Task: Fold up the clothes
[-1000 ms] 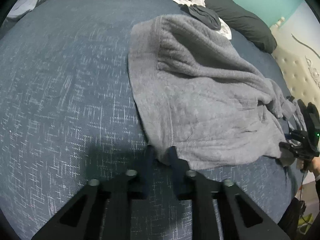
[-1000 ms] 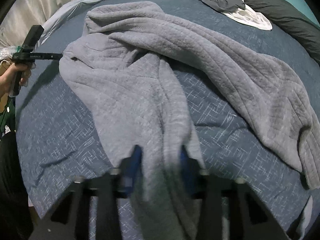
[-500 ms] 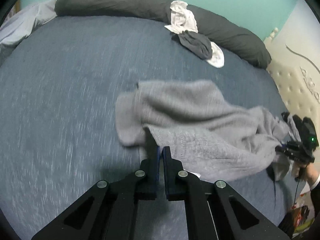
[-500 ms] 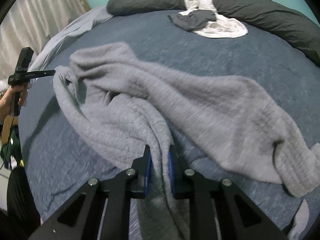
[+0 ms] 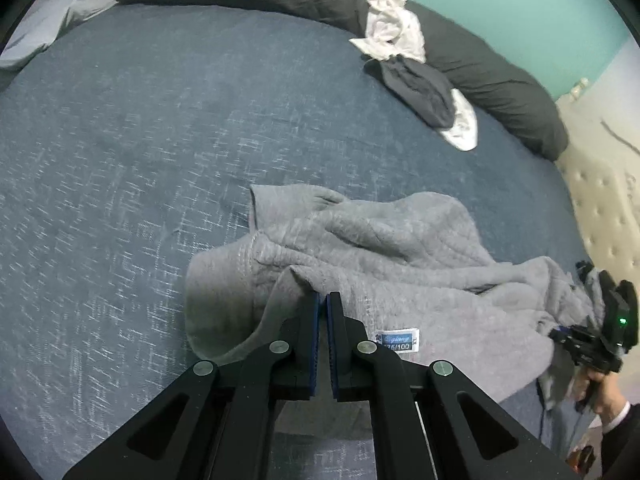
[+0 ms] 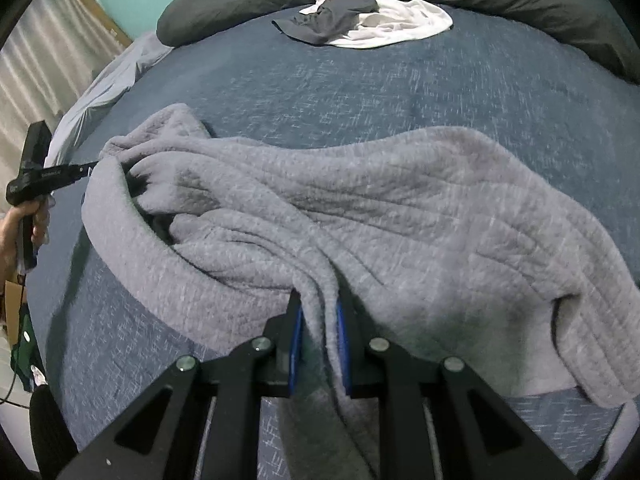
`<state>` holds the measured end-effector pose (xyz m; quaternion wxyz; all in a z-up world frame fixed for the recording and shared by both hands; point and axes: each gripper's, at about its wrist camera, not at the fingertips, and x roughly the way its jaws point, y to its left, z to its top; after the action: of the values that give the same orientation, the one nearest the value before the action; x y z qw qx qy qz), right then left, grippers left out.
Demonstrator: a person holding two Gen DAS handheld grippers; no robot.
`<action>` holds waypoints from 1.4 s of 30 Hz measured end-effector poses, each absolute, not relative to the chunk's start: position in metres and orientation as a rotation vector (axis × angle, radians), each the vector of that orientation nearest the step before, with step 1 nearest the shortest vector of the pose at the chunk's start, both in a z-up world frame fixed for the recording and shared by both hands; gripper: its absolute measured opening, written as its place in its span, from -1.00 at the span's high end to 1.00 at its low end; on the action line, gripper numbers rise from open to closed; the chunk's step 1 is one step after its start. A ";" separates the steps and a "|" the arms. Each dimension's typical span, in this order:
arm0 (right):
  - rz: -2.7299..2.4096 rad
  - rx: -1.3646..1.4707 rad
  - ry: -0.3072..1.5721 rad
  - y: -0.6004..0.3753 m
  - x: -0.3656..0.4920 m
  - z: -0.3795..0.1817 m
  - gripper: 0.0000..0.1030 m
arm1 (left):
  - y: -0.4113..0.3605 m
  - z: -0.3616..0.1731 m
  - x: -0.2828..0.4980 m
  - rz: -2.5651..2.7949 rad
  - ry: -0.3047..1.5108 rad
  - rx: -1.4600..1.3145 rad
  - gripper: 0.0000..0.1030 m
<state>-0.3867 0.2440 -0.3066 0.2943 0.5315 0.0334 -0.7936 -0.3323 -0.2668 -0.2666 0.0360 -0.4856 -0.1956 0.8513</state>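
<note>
A grey quilted garment point(image 5: 360, 248) lies bunched on the dark blue bedspread point(image 5: 120, 160), its white size label point(image 5: 398, 342) facing up. My left gripper point(image 5: 323, 300) is shut on a folded edge of it, and a little fabric rises above the fingertips. In the right wrist view the garment point(image 6: 380, 200) sprawls across the bed. My right gripper point(image 6: 318, 308) is shut on a thick ridge of its fabric, which hangs down between the fingers. Each gripper shows in the other's view: the right one point(image 5: 592, 344) at the far right, the left one point(image 6: 80, 169) at the far left, both in a person's hands.
A long dark pillow point(image 5: 480, 60) runs along the far side of the bed. A white garment point(image 5: 394, 28) and a dark one point(image 5: 420, 88) lie piled against it. A pale sheet point(image 6: 108, 80) hangs off the left, and a tufted headboard point(image 5: 600, 208) stands on the right.
The right jaws have closed on the fabric. Both grippers have pulled back and up with the garment, which went from lying spread out to bunched and dragged toward the near side.
</note>
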 end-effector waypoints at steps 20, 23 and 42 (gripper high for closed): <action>-2.096 1.423 0.068 0.243 -0.374 -0.306 0.71 | -0.257 -0.276 -0.284 2.527 -0.364 -1.451 -0.01; -2.091 1.420 0.074 0.243 -0.372 -0.305 0.71 | -0.244 -0.281 -0.288 2.507 -0.300 -1.481 0.36; -2.016 1.387 0.152 0.233 -0.347 -0.278 0.69 | -0.244 -0.197 -0.226 2.568 -0.255 -1.328 0.83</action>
<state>-0.3467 0.2329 -0.2781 0.3380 0.5323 0.0582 -0.7740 -0.2257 -0.2439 -0.1971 0.1196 -0.4542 -0.0871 0.8785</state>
